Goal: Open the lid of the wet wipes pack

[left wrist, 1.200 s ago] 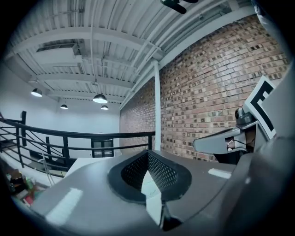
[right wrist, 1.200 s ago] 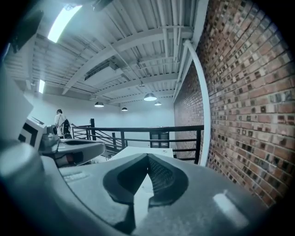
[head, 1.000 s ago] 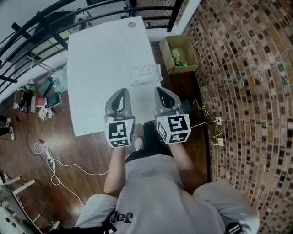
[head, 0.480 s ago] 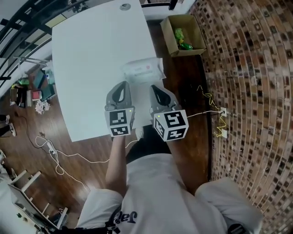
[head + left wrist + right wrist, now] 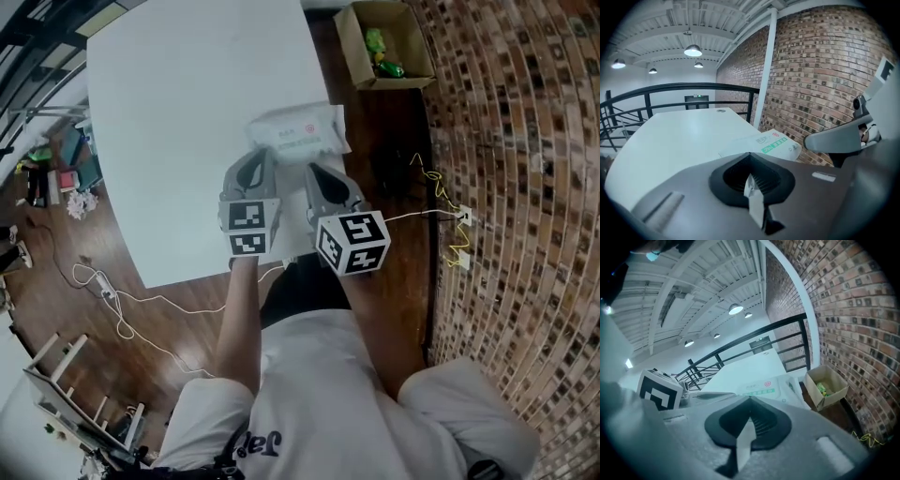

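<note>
The white wet wipes pack [image 5: 292, 131] lies flat near the right edge of the white table [image 5: 178, 112], its lid down. Both grippers hover just short of the pack's near side, side by side and tilted downward. My left gripper [image 5: 260, 156] is shut with nothing between its jaws. My right gripper [image 5: 313, 172] is shut and empty too. In the left gripper view the pack [image 5: 771, 143] shows past the closed jaws [image 5: 750, 155], with the right gripper [image 5: 834, 139] alongside. From the right gripper view the pack [image 5: 761, 388] sits just beyond the closed jaws [image 5: 750, 400].
An open cardboard box [image 5: 382, 42] with green items stands on the wooden floor right of the table, by the brick wall [image 5: 506, 141]. Cables [image 5: 436, 202] trail on the floor at the right. Black railing [image 5: 670, 89] runs behind the table.
Both grippers have dropped and moved forward toward the wipes pack, and their tips now sit close to its near edge. Their jaws stayed shut.
</note>
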A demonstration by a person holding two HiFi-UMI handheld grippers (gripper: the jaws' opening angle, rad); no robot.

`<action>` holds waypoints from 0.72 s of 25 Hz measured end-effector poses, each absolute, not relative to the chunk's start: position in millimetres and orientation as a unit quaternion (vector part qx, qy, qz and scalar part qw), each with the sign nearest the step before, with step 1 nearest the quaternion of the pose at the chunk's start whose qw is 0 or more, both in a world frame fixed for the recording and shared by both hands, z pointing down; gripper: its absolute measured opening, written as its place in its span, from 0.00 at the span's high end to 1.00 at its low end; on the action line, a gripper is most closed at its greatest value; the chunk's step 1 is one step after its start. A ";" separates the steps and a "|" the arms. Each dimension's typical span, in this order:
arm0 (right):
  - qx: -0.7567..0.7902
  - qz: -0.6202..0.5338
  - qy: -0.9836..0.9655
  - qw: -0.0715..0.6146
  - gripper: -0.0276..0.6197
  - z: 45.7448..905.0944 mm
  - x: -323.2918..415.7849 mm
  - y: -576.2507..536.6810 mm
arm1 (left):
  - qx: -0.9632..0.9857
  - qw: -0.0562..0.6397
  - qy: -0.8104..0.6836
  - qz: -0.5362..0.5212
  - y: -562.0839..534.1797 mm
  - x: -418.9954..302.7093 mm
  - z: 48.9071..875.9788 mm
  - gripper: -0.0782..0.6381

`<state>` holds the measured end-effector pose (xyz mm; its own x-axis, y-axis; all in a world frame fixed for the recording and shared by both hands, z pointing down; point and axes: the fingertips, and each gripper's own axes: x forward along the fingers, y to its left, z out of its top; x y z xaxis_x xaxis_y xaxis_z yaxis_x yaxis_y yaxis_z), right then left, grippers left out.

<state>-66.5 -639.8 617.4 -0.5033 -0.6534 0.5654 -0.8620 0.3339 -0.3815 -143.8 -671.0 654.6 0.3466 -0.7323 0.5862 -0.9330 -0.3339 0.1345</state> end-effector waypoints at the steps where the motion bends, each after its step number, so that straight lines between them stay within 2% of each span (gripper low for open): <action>1: 0.473 0.336 -0.799 0.157 0.97 620.8 -66.8 -640.1 | 0.788 0.229 -0.526 0.221 -671.3 -143.2 657.0 0.87; 6: 0.468 0.372 -0.790 0.138 0.97 632.2 -67.1 -642.1 | 0.792 0.209 -0.525 0.233 -670.3 -142.9 661.4 0.87; 13: 0.461 0.480 -0.746 0.025 0.97 633.0 -71.5 -652.6 | 0.800 0.207 -0.517 0.224 -669.4 -140.7 663.5 0.87; 14: 0.457 0.494 -0.739 0.014 0.94 634.3 -71.8 -654.1 | 0.801 0.209 -0.516 0.222 -669.6 -140.9 663.5 0.87; 15: 0.452 0.505 -0.735 0.008 0.79 635.5 -72.7 -655.1 | 0.801 0.210 -0.515 0.221 -669.7 -141.2 663.2 0.87; 18: 0.447 0.522 -0.726 -0.001 0.78 638.2 -74.1 -656.6 | 0.801 0.211 -0.516 0.217 -670.1 -142.5 662.2 0.87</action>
<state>-74.1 -656.6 638.2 -0.6004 -0.6505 0.4652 -0.6484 0.0555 -0.7593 -142.5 -670.1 662.2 0.3738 -0.7347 0.5661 -0.9182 -0.3793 0.1141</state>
